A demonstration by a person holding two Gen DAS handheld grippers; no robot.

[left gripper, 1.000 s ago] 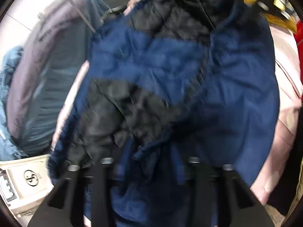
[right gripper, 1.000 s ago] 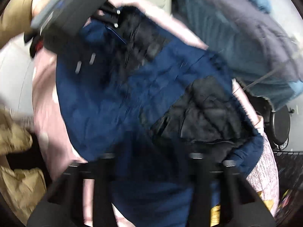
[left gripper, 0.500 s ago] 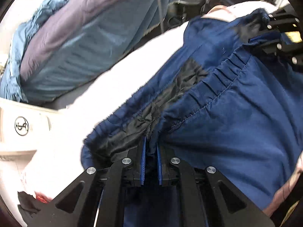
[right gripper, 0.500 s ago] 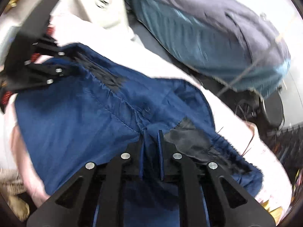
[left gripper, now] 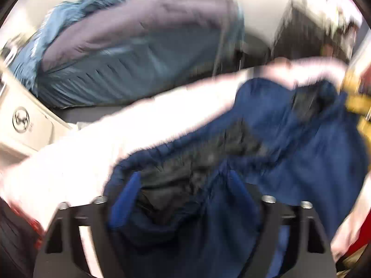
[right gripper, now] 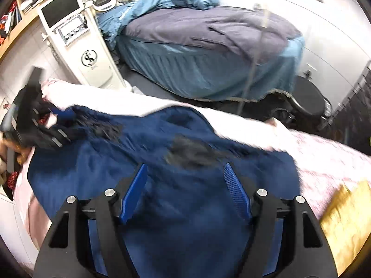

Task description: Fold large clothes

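Both tools are spread wide and gripping nothing — the left tool (left gripper: 183, 185) and right tool (right gripper: 185, 183) hover low over the navy garment (right gripper: 174, 199), which lies spread on the pink-covered surface (right gripper: 324, 157), black lining (right gripper: 192, 153) showing at the waistband. Likely a release to let the cloth settle flat — smoothing or a fresh grip should come next.

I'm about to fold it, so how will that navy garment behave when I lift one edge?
The navy garment will probably flop and drape; it lies rumpled on the pink sheet. Its thin gathered fabric looks light. The smooth black lining may slide.
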